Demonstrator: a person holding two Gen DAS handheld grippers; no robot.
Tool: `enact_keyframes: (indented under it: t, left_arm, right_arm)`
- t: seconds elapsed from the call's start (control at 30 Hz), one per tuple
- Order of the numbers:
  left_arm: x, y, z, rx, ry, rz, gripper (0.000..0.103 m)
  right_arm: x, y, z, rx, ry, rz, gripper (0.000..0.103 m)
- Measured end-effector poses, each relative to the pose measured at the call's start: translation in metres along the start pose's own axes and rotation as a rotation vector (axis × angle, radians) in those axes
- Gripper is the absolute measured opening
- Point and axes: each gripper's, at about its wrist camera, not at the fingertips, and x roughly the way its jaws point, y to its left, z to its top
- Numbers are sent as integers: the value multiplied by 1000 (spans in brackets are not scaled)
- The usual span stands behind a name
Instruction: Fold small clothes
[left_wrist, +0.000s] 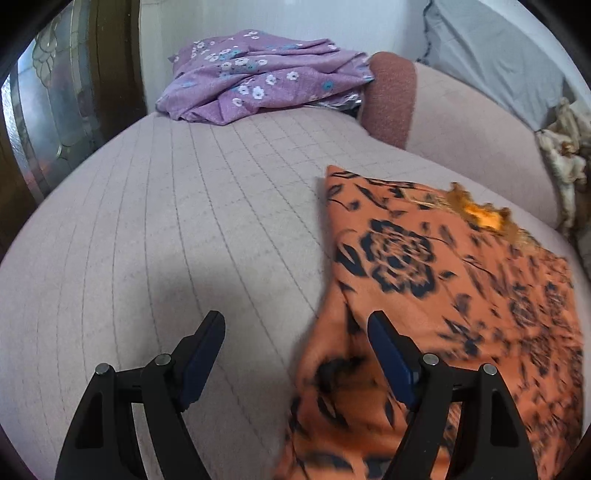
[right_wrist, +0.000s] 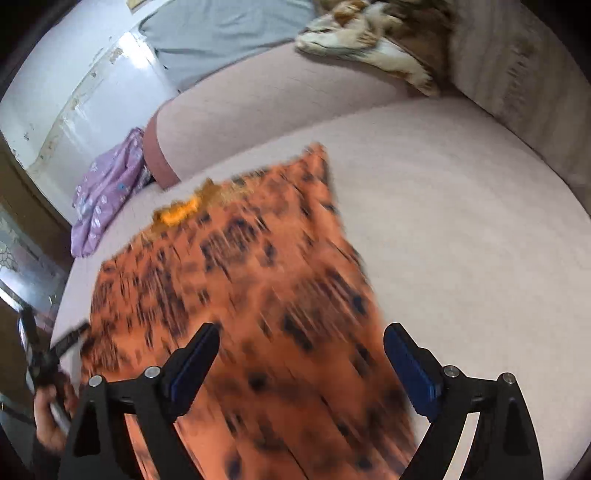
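Left gripper (left_wrist: 295, 325) sits low over the pale pink quilted sofa seat (left_wrist: 177, 229), pointing along it toward the far end, jaws spread wide with nothing between them. Its left finger is over bare cushion, its right finger (left_wrist: 388, 354) over the near left edge of the orange garment with the black flower print (left_wrist: 424, 266); whether that finger touches the cloth, hard to say. The garment lies spread flat on the seat, reaching away to the right of this gripper, a frayed yellow-orange patch (left_wrist: 480, 214) at its far edge. Over on the right wrist view, the right gripper (right_wrist: 301, 345) hangs above the same garment (right_wrist: 258, 266), also wide open and gripping nothing; the left finger (right_wrist: 192, 365) is over the print, the right finger over the plain seat (right_wrist: 461, 240) just beside the cloth's right edge. The fabric here is heavily blurred, so its folds cannot be read. At the lower left of that view the person's left hand (right_wrist: 50, 417) grips the other tool's handle. At the far end of the sofa a crumpled purple floral cloth (left_wrist: 258, 74) is heaped beside a reddish bolster (left_wrist: 391, 96), well apart from the orange piece.
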Motion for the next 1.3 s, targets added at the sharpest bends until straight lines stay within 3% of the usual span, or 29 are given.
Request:
enact_keyframes:
  t: [0.23,0.37,0.6,0.8,0.87,0.93,1.0,1.07,1.1,1.13,1.17,1.2,1.23,1.27,1.3]
  left_arm:
    - [-93,14,-52,55,-16,-90,80]
    - [-130,26,-108,42,59,-106,80]
    - [-154,39,-174,-49,169,-110,80]
    - [-152,41,-192,-79,220,-99,80]
    - [-152,42,-193,-82,212,-102,66]
    - [-146,43,-195,-69,242,-83,30]
    - [-143,44,-195,-60,251,-62,27]
    - [-145,45,-193,-82,253,-72,27]
    - [-146,46,-193,-91,254,-76,33]
    - [-148,49,-194,-96,256,-81,54]
    - [-148,50,-195,-103,261,-85,67]
    - [-147,50,-195,-110,259,-78,75]
    - [-146,51,-196,-110,254,-64,74]
    - [-143,49,-197,-94,267,-56,69]
    - [-141,49,-199,-84,288,-54,44]
  right_arm:
    - [-51,-80,-65,60,134,34,92]
    - [-63,-98,-90,95,167,133,92]
    - [-69,-98,-109,102,208,249,93]
    - [-81,-101,-128,98,211,311,91]
    - [-82,-99,-129,89,209,314,83]
    - [-80,-97,-131,84,216,309,61]
    - [-77,-97,-132,83,231,299,58]
    - [-77,-96,-132,76,234,287,59]
    - [-76,-95,-132,78,235,280,60]
    - [-76,-95,-132,81,238,277,61]
    - [-77,-95,-131,79,236,275,62]
    - [-77,-94,-131,74,237,274,64]
    - [-77,-93,-132,71,238,271,64]
    - [-75,-93,-132,68,242,266,64]
    - [-74,-92,-131,65,247,262,64]
